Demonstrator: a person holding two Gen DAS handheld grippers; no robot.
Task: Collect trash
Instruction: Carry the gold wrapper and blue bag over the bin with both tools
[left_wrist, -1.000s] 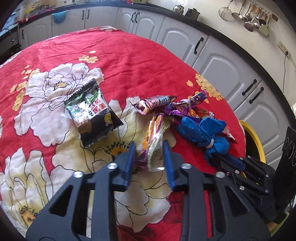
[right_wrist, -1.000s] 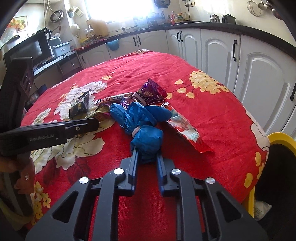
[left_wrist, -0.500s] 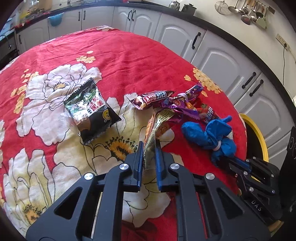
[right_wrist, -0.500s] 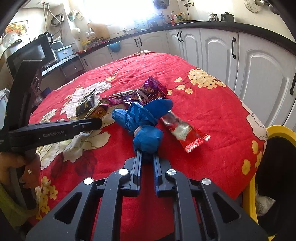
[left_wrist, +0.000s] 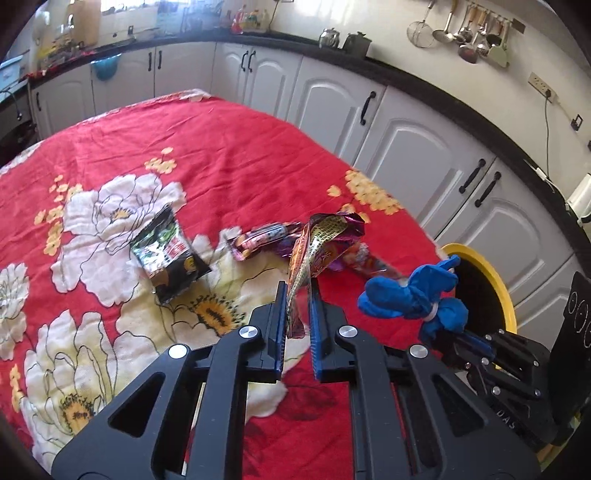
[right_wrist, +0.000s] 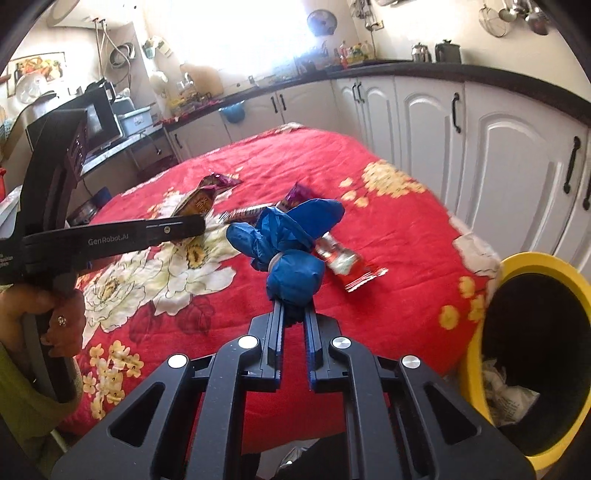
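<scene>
Red floral tablecloth (left_wrist: 229, 147); left hand-held gripper (left_wrist: 297, 295) pinching gold wrapper (left_wrist: 314, 247) | right hand-held gripper (right_wrist: 293, 314) pinching blue glove (right_wrist: 291, 240)

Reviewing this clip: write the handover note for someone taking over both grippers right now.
Left gripper: shut on a gold snack wrapper, lifted off the table.
Right gripper: shut on the blue glove bundle, raised near the yellow bin.
Bin already holds some trash.
Left on the red tablecloth: black snack packet, candy bar wrapper, red wrapper.
Next: probably drop both held items, then collect the rest.
</scene>
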